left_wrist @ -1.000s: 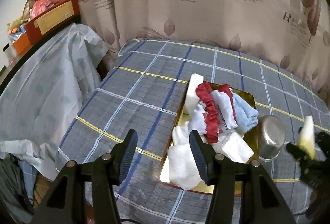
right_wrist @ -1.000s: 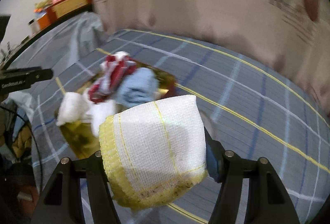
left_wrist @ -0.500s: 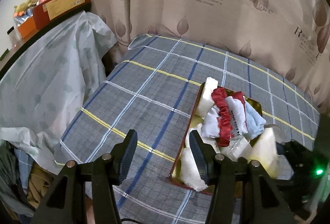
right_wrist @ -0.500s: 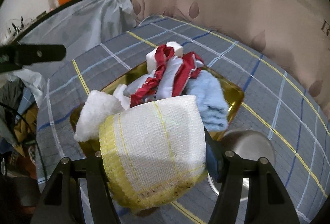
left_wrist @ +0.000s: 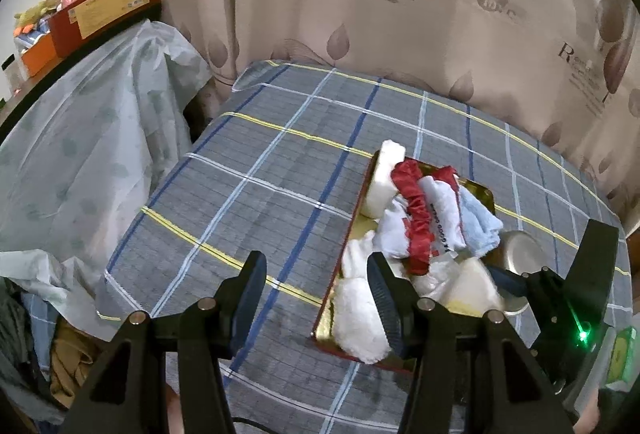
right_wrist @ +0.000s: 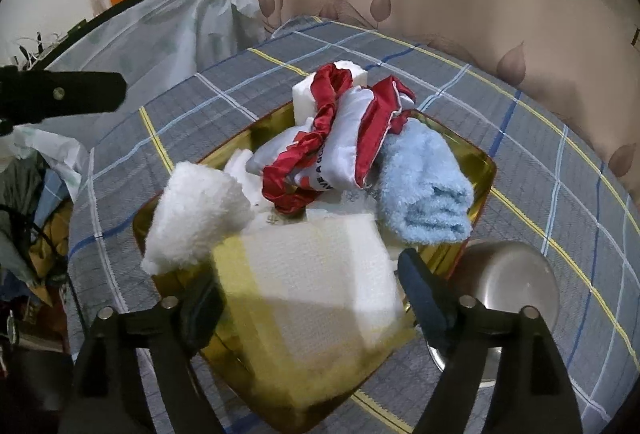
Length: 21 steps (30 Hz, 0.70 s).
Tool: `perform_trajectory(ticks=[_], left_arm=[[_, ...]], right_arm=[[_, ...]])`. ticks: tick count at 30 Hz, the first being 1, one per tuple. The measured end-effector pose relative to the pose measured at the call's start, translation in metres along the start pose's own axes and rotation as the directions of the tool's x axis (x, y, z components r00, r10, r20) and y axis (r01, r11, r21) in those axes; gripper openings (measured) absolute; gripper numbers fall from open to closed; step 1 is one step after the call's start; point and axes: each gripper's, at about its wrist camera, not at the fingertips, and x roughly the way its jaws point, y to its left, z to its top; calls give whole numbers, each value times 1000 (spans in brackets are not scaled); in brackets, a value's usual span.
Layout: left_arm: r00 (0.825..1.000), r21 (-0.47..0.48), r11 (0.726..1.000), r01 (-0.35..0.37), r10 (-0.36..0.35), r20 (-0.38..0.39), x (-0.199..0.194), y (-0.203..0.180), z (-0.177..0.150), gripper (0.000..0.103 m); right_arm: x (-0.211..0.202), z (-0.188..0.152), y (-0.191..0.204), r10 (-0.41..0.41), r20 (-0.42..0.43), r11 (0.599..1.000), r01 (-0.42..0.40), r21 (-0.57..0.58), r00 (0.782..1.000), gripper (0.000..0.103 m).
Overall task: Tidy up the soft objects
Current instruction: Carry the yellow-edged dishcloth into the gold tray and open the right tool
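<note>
Step in hand: I am letting go of the yellow-edged white cloth (right_wrist: pixel 316 298) at the near end of the gold tray (right_wrist: pixel 486 170), the drop-off stage of sorting the soft things.
Right claw (right_wrist: pixel 308 298): its jaws are opening as I write; the cloth lies between them, and the right pad stands visibly clear of the cloth's edge, so I judge the grip is off.
Left claw (left_wrist: pixel 316 290): parted, nothing in it, hanging over the checked worktop (left_wrist: pixel 256 202) just beside the tray's left rim.
Where the cloth is: on the tray's near corner, partly over the rim, touching the fluffy white towel (right_wrist: pixel 196 210) on its left and close to the blue towel (right_wrist: pixel 424 194) behind it on the right.
Heading and long axis: folded into a block, its long axis runs from the claw away toward the pile; the yellow border faces the camera and the left side, the plain white end points into the tray. The picture is blurred there, so finer folds I cannot tell.
Rest of the pile: a red-and-white drawstring bag (right_wrist: pixel 344 138) on top, a white foam block (right_wrist: pixel 312 94) at the far end.
Beside the tray: a steel cup (right_wrist: pixel 512 282), touching or nearly touching the rim.
Next move calls for: wider jaws, then a straight pull back and up so the pads do not drag the cloth off the rim; I would keep clear of the cup.
</note>
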Motion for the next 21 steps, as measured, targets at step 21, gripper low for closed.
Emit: perform_trajectory(ticks=[21], left_arm=[[1000, 122, 992, -12, 11, 6, -11, -35, -17, 54]], right_arm=[[-50, -25, -8, -20, 72, 986, 8, 165, 997, 93]])
